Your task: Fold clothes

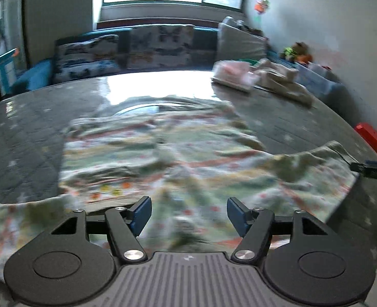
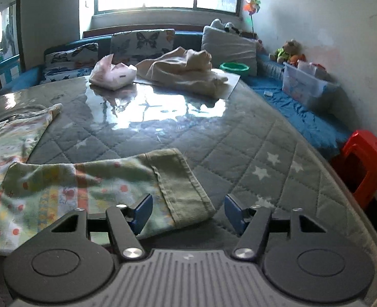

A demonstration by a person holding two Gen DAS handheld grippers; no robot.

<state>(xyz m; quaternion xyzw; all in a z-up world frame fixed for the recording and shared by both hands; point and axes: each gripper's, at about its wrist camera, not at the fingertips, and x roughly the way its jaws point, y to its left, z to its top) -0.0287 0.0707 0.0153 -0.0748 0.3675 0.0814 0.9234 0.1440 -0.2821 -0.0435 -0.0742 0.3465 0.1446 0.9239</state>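
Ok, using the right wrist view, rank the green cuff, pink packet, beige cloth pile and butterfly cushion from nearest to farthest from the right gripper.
1. Green cuff, between the right gripper's fingers.
2. Pink packet, far left.
3. Beige cloth pile, far middle; close to the packet.
4. Butterfly cushion, behind the table.

**Garment near, pile far**

On the worktop [image 2: 239,138] a garment [image 1: 163,158] lies spread at the near edge — one sleeve [image 2: 127,179] reaching right. At the far side sit a packet [image 2: 113,73] and, right of it, crumpled cloth [image 2: 186,70]; cushions [image 2: 142,42] stand behind.
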